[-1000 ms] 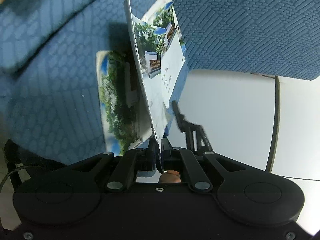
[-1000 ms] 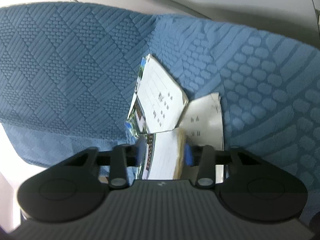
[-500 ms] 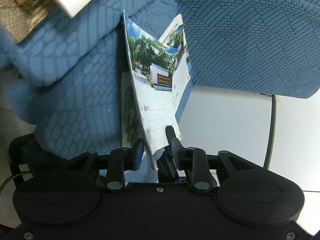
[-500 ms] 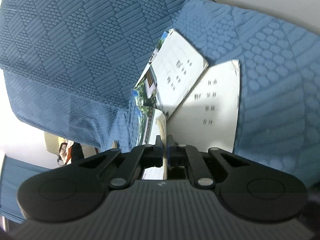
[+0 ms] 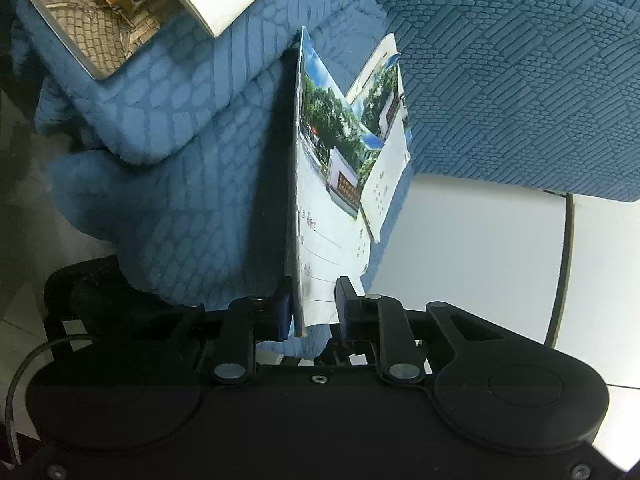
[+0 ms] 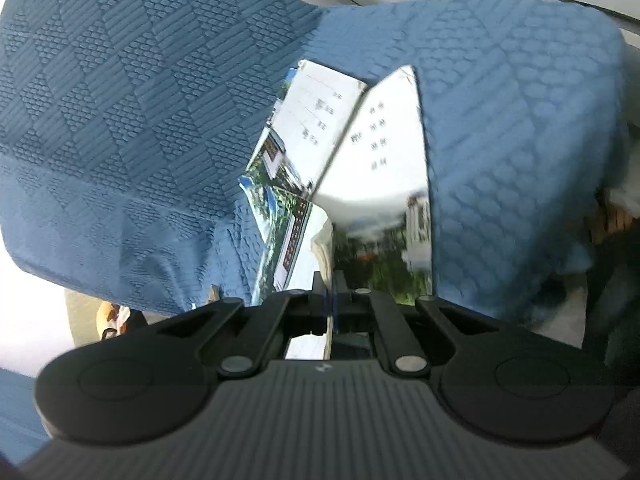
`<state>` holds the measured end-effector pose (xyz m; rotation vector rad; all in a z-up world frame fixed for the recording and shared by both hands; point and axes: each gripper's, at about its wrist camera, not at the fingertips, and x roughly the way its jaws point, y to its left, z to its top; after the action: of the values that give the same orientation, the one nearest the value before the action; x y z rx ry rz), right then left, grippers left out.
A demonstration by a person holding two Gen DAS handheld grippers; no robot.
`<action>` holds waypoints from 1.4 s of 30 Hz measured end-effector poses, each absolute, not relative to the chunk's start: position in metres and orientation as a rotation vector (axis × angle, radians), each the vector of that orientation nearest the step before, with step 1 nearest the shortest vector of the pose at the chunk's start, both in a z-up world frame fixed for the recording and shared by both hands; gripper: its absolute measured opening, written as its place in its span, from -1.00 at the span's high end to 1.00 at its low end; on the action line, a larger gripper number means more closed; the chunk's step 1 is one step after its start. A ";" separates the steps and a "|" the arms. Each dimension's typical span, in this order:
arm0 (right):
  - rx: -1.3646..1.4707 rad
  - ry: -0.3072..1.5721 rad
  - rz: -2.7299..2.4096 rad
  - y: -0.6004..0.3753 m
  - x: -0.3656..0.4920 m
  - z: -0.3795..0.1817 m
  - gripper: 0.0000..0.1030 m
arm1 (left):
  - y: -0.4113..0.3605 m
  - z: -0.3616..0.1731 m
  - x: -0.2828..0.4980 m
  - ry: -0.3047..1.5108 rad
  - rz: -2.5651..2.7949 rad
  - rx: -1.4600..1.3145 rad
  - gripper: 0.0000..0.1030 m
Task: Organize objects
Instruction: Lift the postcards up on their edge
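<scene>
Two hand-held tools work over a blue textured fabric (image 5: 520, 80) draped across the scene. The left tool (image 5: 310, 308) has its fingers parted by a moderate gap; a thin booklet (image 5: 320, 208) with a photo of trees and a building on its cover stands edge-on between them, lying against the left finger (image 5: 282, 308) and clear of the right one, so no grip is applied. A second, smaller card (image 5: 386, 148) with the same kind of printed photo leans against the booklet farther away. The right tool (image 6: 331, 304) has its fingers drawn almost together on the lower edge of a photo-printed sheet (image 6: 380, 184), clamping it; that sheet rises upright from the fingers, blurred in the view. Beside it, to the left, a white printed page (image 6: 320, 116) and a photo cover (image 6: 280, 208) fan out against the fabric. A white surface (image 5: 472, 240) shows below the fabric's edge in the left view. A book (image 5: 100, 12) with a pictured cover lies on the fabric at the upper left corner there.
</scene>
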<state>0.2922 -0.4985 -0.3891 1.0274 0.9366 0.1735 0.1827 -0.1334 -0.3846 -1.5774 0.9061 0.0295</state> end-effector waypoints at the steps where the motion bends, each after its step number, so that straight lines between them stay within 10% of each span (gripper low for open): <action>1: 1.016 0.932 0.172 -0.497 0.291 -0.387 0.90 | -0.133 -0.383 0.181 0.908 0.033 -1.566 0.65; 8: 0.898 0.871 0.178 -0.484 0.279 -0.360 0.90 | -0.128 -0.368 0.184 0.919 0.051 -1.460 0.89; 42: 0.817 0.781 0.290 -0.405 0.297 -0.224 0.86 | -0.027 -0.225 0.185 0.722 -0.078 -1.330 0.83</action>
<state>0.2972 -0.4052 -0.2236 0.8171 0.7807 0.2903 0.1850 -0.0270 -0.2246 -1.3302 0.7216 -0.0783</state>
